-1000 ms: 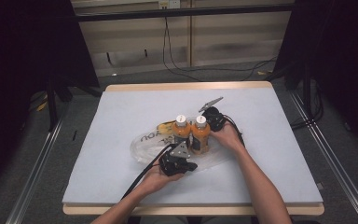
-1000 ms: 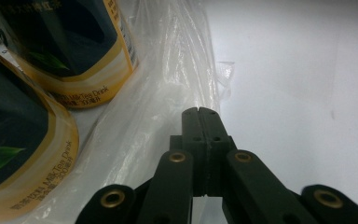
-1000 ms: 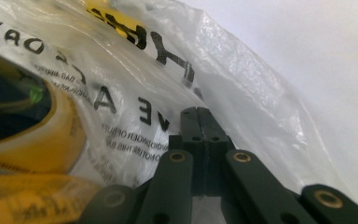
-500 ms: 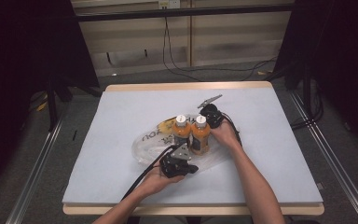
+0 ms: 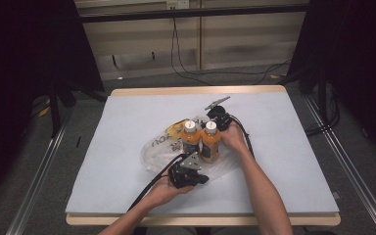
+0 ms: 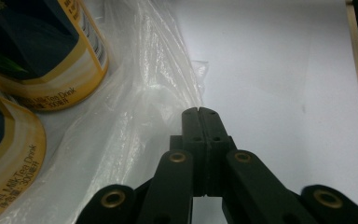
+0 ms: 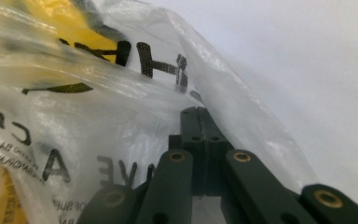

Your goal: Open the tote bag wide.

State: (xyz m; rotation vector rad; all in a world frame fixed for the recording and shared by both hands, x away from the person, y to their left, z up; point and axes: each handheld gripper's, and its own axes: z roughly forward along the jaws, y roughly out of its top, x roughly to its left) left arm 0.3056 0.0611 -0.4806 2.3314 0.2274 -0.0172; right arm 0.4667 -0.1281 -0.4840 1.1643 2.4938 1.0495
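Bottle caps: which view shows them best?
High view. Both white caps show on the two orange bottles standing on the plastic bag. Left gripper view shows lower labels of the bottles, no caps. Right gripper view shows mostly bag film.

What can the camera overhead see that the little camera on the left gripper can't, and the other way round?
The high view takes in the whole table, both forearms, the right gripper behind the two bottles, their white caps, and the plastic bag spread under them.

The left gripper view gets close: the left gripper has its jaws pressed together beside the bag's edge, and small print on the bottle labels reads "Milk Tea Drink".

Both show the bottles, the bag and the pale tabletop.
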